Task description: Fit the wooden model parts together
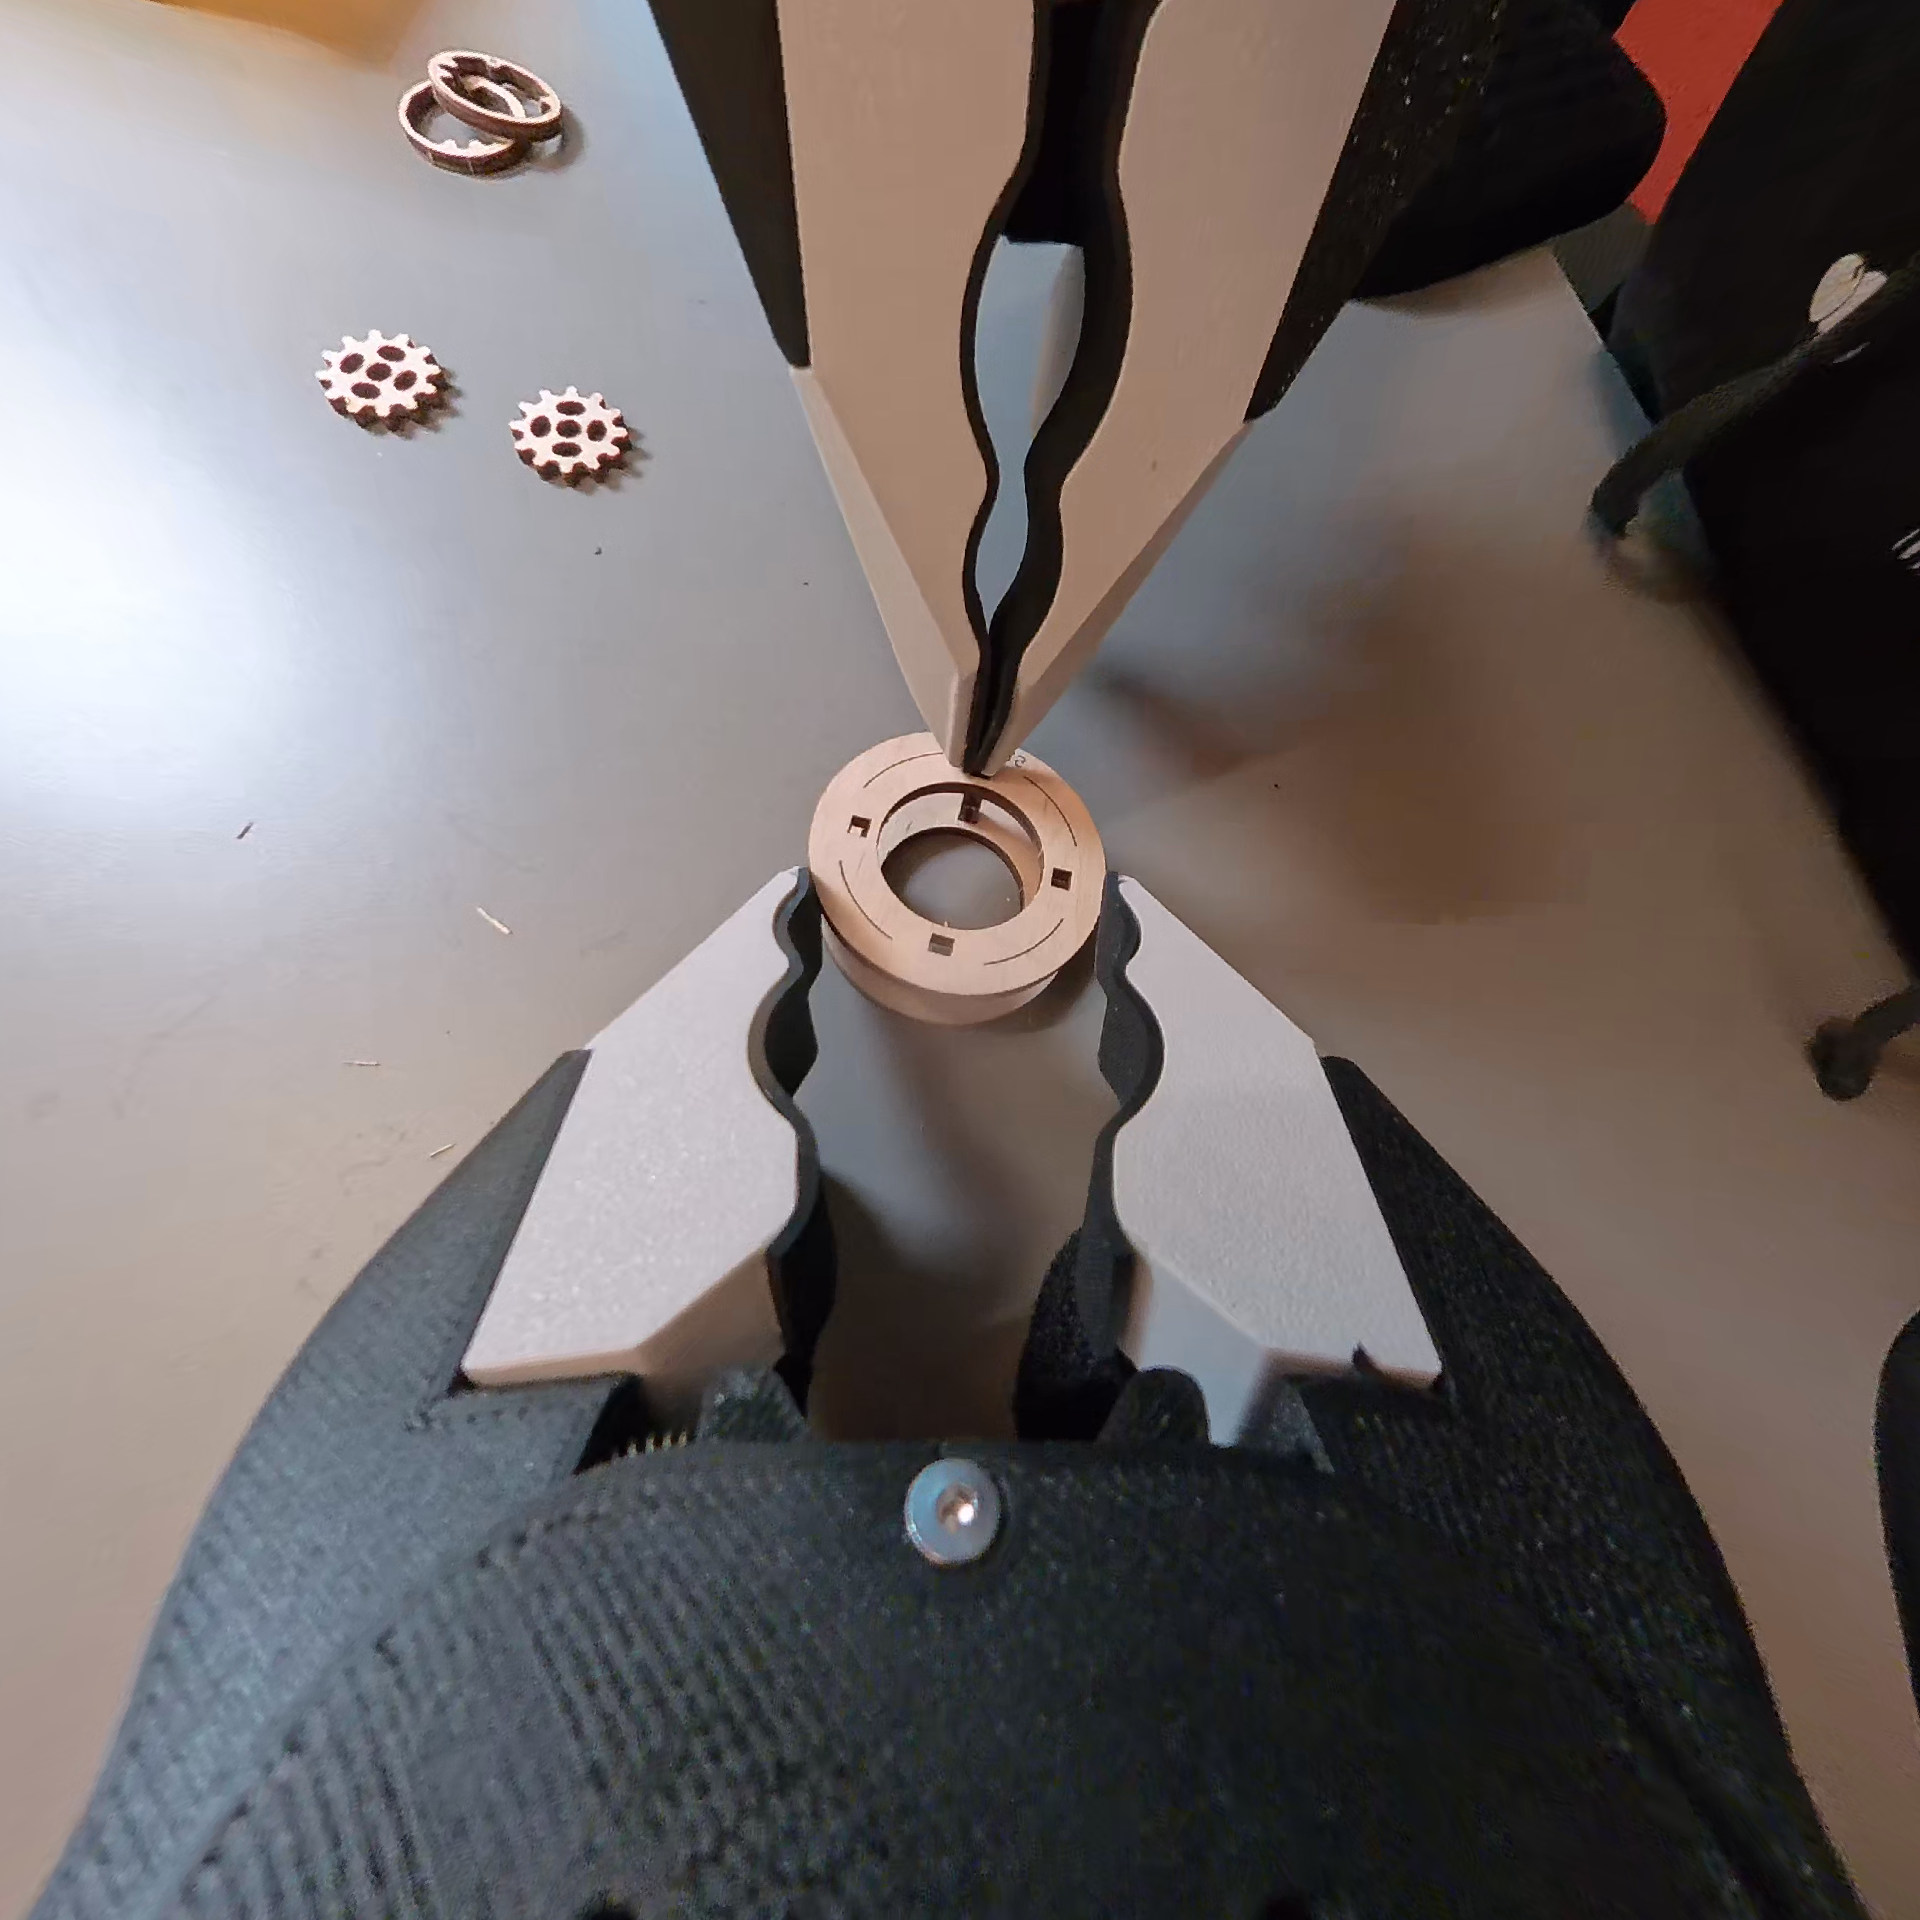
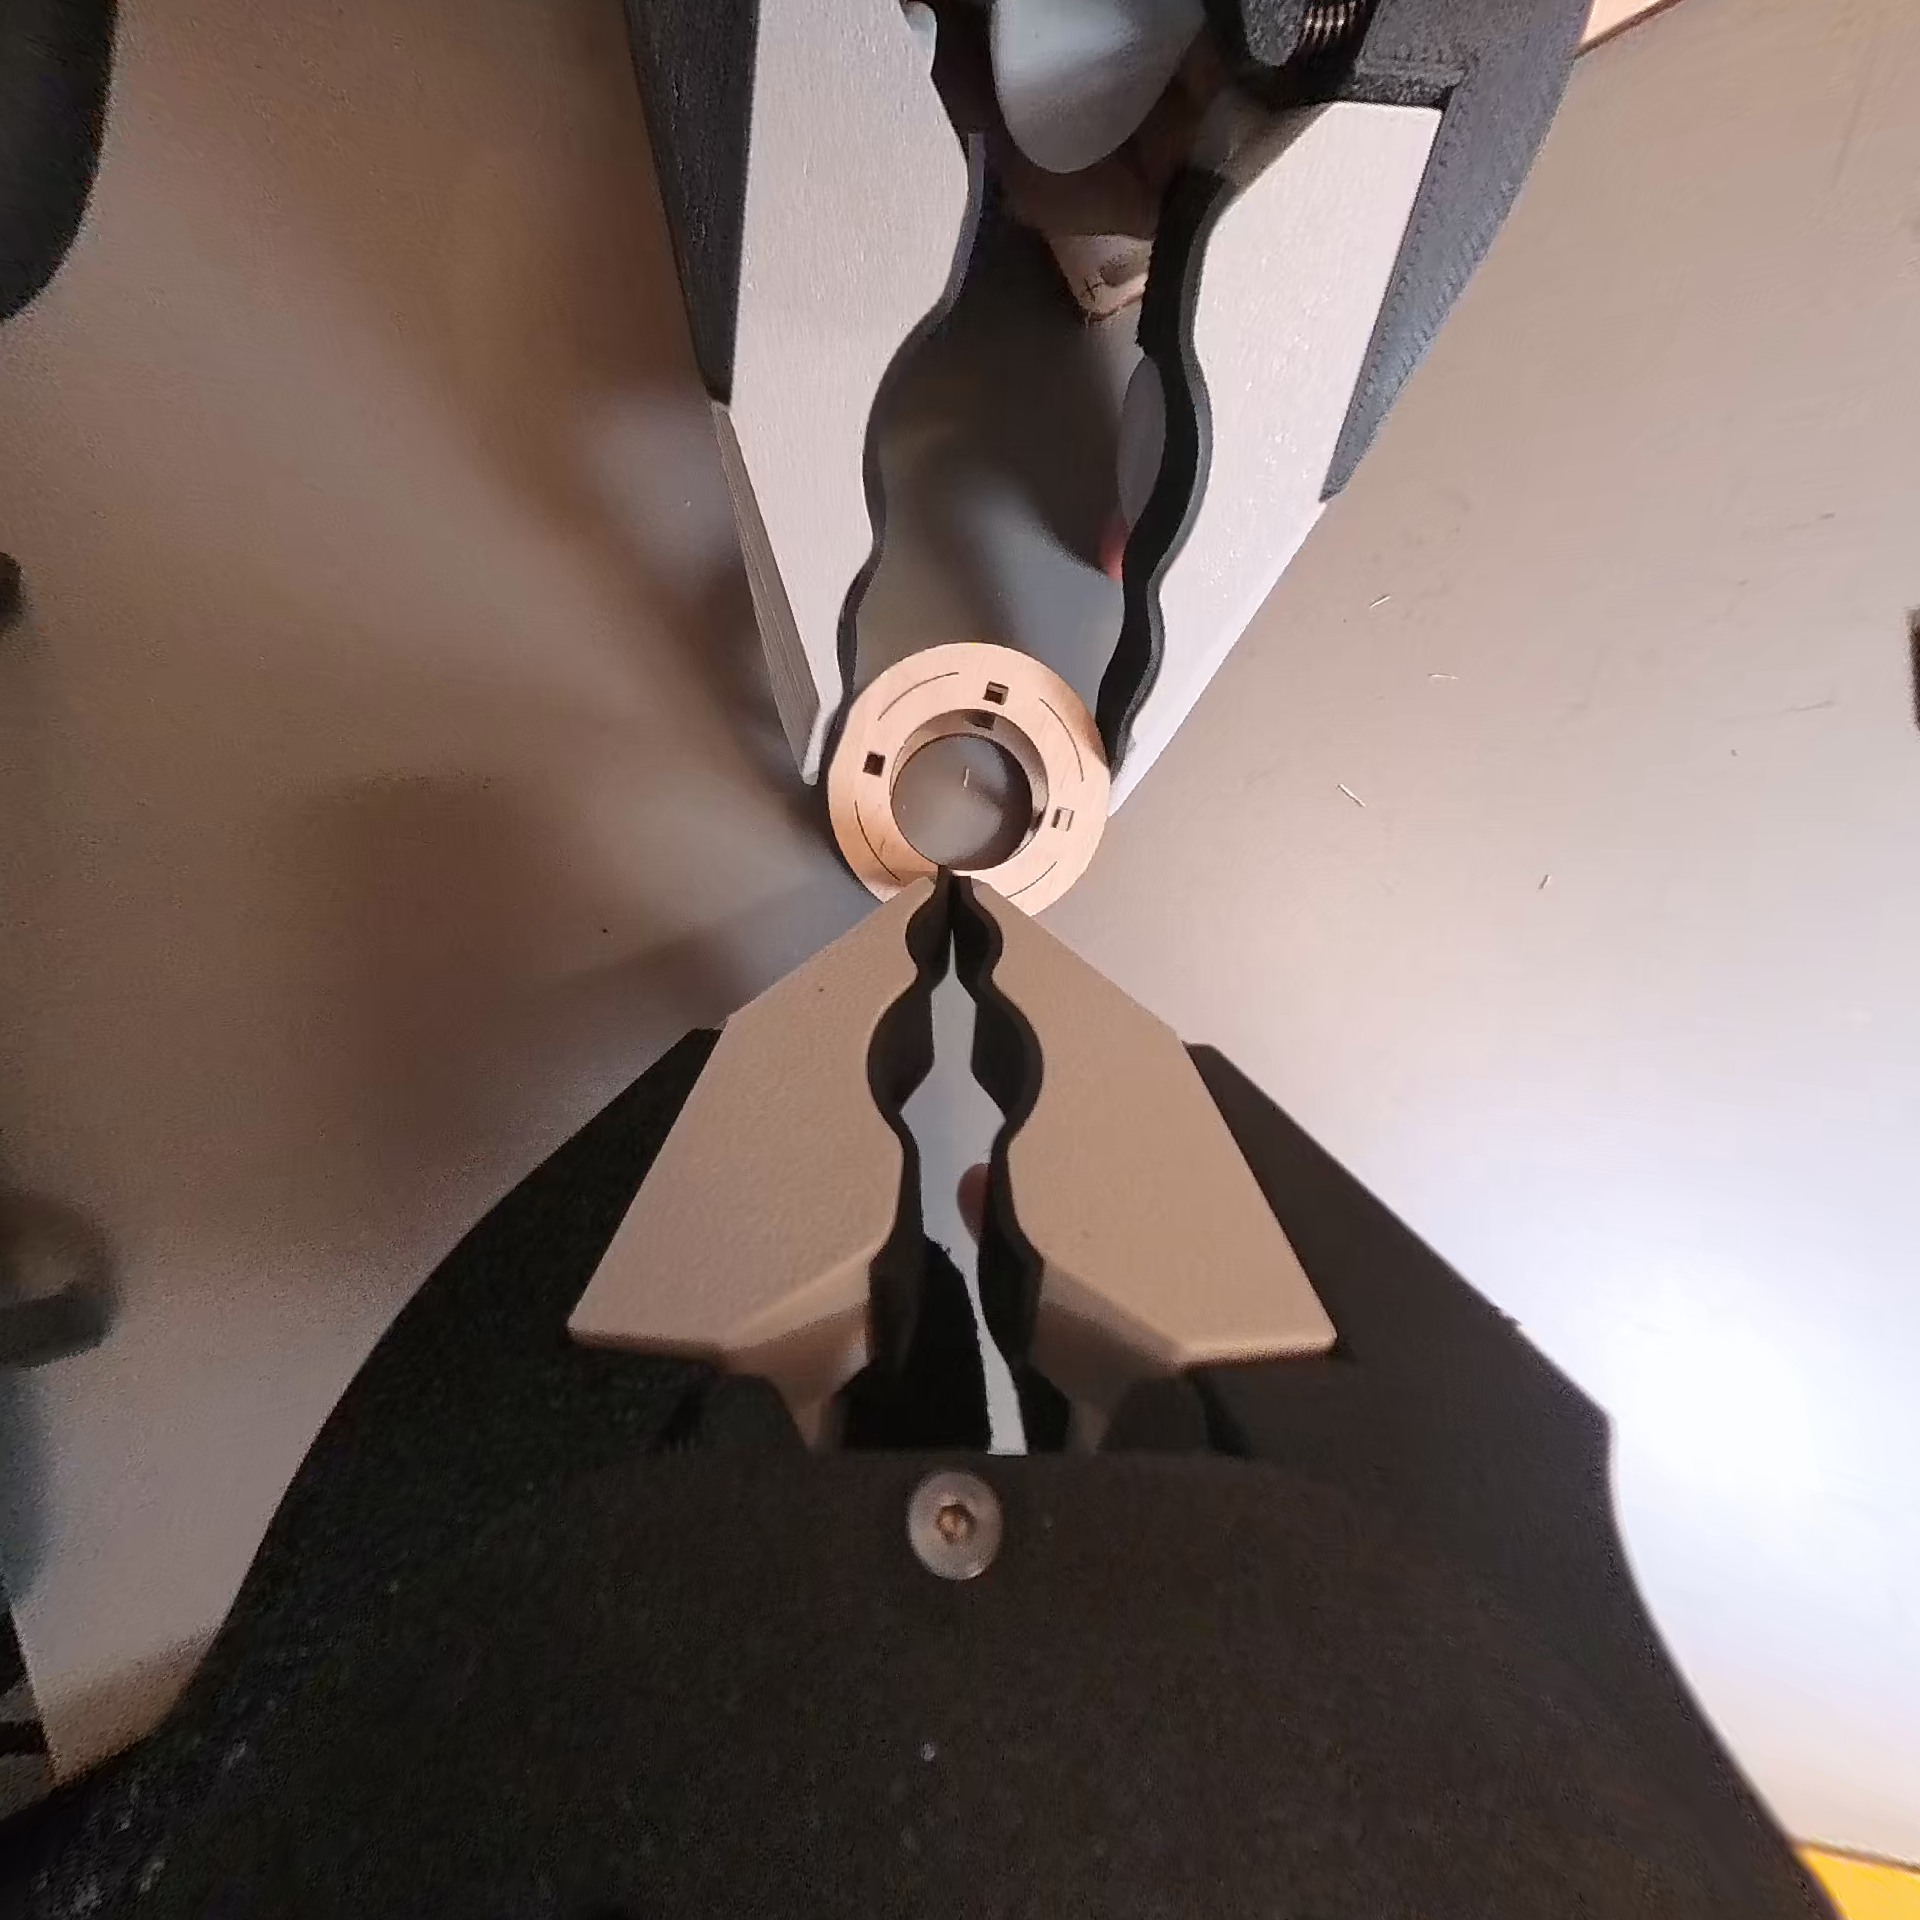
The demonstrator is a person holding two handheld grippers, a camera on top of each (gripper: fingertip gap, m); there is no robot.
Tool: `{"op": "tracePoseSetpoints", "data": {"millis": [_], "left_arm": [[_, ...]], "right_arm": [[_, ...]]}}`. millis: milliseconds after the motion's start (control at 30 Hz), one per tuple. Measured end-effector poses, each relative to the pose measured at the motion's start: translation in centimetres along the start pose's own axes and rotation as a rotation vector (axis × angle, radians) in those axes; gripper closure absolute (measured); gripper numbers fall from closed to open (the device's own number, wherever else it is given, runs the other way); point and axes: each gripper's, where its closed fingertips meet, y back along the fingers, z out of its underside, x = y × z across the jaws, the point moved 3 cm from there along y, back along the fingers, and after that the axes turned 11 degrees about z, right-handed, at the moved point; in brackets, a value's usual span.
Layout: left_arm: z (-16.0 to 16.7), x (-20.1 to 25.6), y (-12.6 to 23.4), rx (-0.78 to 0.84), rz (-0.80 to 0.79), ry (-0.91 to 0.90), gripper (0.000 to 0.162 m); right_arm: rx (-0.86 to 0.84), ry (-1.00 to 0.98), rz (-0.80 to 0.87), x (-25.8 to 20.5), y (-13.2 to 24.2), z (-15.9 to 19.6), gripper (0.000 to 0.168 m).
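Lying beside 1 ring stack [image 1: 954, 902]: 2 gears [image 1: 382, 376], 2 loose rings [image 1: 480, 110].

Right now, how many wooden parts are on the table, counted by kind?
Ring assembly with square slots, between the fingers: 1
Small gears with oval holes: 2
Thin toothed rings, overlapping at the far corner: 2
Total: 5
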Motion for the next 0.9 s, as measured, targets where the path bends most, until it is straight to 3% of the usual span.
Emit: {"op": "tracePoseSetpoints", "data": {"millis": [33,233,333,500,667,900], "left_arm": [[0.0,0.0,0.0,0.002,-0.002,0.0,0.109],[-0.1,0.0,0.0,0.024,-0.008,-0.009,0.107],[0.0,0.1,-0.2,0.0,-0.024,-0.01,0.094],[-0.4,0.2,0.5,0.035,-0.043,-0.02,0.09],[-1.0,0.4,1.2,0.089,-0.086,-0.051,0.095],[-0.7,0.5,0.4,0.076,-0.123,-0.055,0.11]], "right_arm": [[-0.009,0.006,0.003,0.0,0.0,0.0,0.168],[0.031,-0.05,-0.048,0.0,0.0,-0.1,0.168],[0.073,-0.08,-0.055,0.3,0.4,-0.2,0.165],[0.126,-0.123,-0.039,0.8,1.2,0.2,0.145],[0.196,-0.16,0.009,0.0,0.3,0.4,0.125],[0.269,-0.158,0.071,0.1,-0.3,-0.7,0.129]]}}
